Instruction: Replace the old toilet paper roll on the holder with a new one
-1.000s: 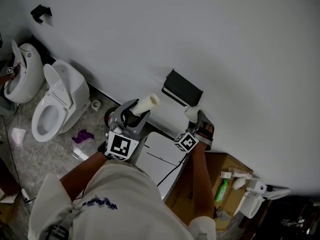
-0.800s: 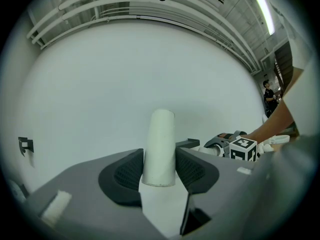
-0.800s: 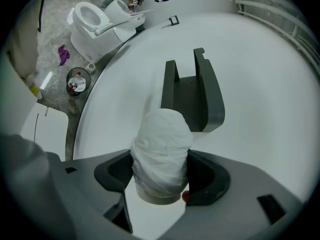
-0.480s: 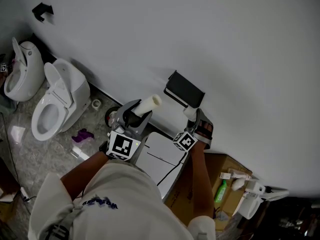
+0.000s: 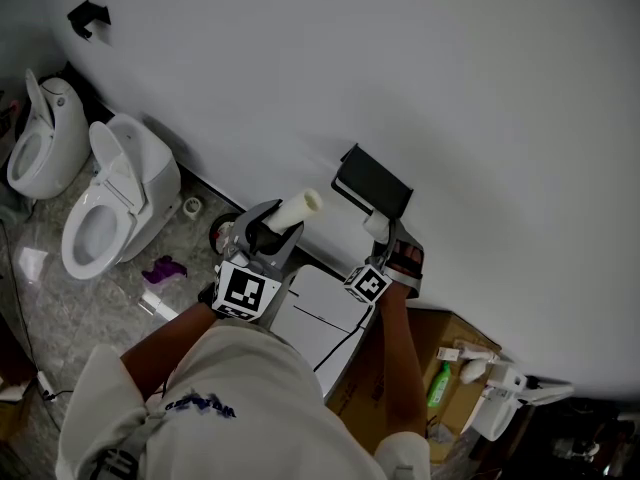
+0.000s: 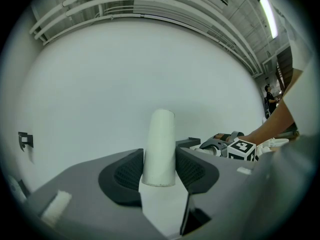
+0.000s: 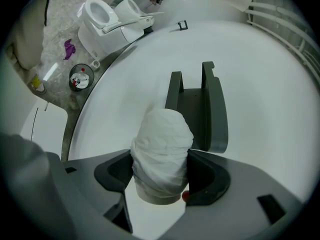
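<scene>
- While the left gripper is clamped on a bare cardboard tube, its pads pressing the tube's lower end from both sides, the rest of the tube sticks out past the jaws toward the white wall.
- Seen from the head view, that tube is held out to the left of the holder, apart from it.
- The right gripper is closed on a full white roll, with its jaws set wide and a pad pressed against each side.
- The roll sits just below the dark holder in the head view. In the right gripper view it stands in front of the lower part of the holder's two arms. Whether it touches them I cannot tell.
- The holder is fixed to the wall, both arms jutting out.
- A cardboard box stands below the right gripper, with a green bottle in it.
- A toilet stands at the left, and a purple rag lies on the floor beside it.
</scene>
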`<state>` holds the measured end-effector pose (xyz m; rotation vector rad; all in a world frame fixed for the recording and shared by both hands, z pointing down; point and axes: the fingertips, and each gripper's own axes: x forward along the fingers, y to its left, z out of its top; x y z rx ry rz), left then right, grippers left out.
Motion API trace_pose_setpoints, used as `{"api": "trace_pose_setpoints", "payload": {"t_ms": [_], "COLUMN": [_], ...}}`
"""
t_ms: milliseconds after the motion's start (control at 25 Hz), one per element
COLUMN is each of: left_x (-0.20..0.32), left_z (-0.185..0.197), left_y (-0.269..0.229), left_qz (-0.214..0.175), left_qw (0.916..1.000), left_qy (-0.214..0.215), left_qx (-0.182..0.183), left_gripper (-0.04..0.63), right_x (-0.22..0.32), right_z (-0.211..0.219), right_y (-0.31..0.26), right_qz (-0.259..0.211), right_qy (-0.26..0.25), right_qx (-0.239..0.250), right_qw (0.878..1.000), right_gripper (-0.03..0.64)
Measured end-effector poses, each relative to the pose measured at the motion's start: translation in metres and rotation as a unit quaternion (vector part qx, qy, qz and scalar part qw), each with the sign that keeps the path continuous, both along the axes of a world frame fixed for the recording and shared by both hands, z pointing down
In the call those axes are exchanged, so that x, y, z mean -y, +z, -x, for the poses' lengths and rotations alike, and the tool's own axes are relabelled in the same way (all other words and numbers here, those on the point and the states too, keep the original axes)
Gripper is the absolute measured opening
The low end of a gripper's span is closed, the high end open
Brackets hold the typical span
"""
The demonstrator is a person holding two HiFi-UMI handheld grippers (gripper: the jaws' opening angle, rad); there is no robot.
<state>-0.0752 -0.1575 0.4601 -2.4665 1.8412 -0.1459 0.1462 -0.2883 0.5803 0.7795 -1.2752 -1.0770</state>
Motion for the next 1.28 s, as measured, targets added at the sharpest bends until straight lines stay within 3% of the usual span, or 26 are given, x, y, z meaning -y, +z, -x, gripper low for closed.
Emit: {"api": "trace_pose_setpoints", "payload": {"t_ms": [1280], "left_x": [0.003], "left_z": [-0.004], "left_y": [0.003], "left_qz": [0.000], "left_qw": [0.9999], "left_qy": [0.014], "left_qx": [-0.003], "left_gripper": [0.196], "right_x": [-0.001], "right_z": [0.022], "right_y": [0.003], "right_qz": [-0.011], "right_qy": [0.000], "right_qx": [0.014], "right_qw": [1.000], "right_gripper": [0.307]}}
